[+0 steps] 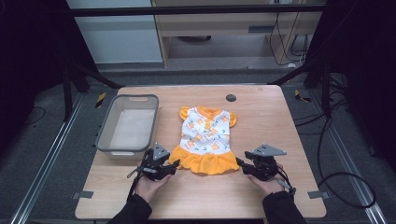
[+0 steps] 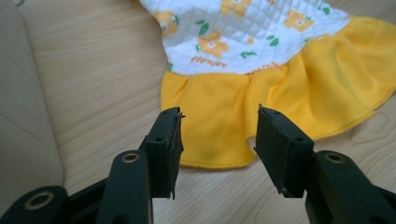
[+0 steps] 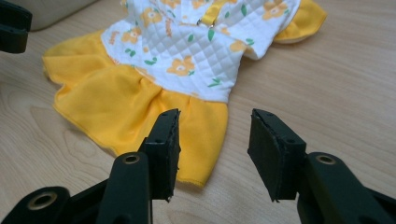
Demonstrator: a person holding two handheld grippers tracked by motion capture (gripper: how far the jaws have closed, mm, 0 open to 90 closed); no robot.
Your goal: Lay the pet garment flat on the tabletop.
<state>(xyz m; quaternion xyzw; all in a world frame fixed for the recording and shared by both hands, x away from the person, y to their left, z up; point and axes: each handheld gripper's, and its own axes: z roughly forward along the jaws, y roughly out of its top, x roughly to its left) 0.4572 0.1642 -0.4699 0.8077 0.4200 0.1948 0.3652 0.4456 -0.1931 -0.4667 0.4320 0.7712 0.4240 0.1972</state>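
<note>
L hand-held gripper (image 1: 169,169) low at near-left hem corner of dress (image 1: 206,140), jaws spread w/ hem edge seen between them, pads not on cloth. R hand-held gripper (image 1: 243,166) at near-right hem corner, jaws also spread, nothing pinched. Dress lies flat mid bench (image 1: 271,121), yellow skirt toward person, collar away. Grey bin (image 1: 127,125) far left, cut off in left gripper view; whether jaws touch bench unclear

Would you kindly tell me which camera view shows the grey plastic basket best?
The high view: the whole grey plastic basket sits there, left of the yellow-and-white floral dress, rim and inside visible. The left gripper view catches just a slice of its wall at the left edge; the right gripper view shows a pale corner at the top.
</note>
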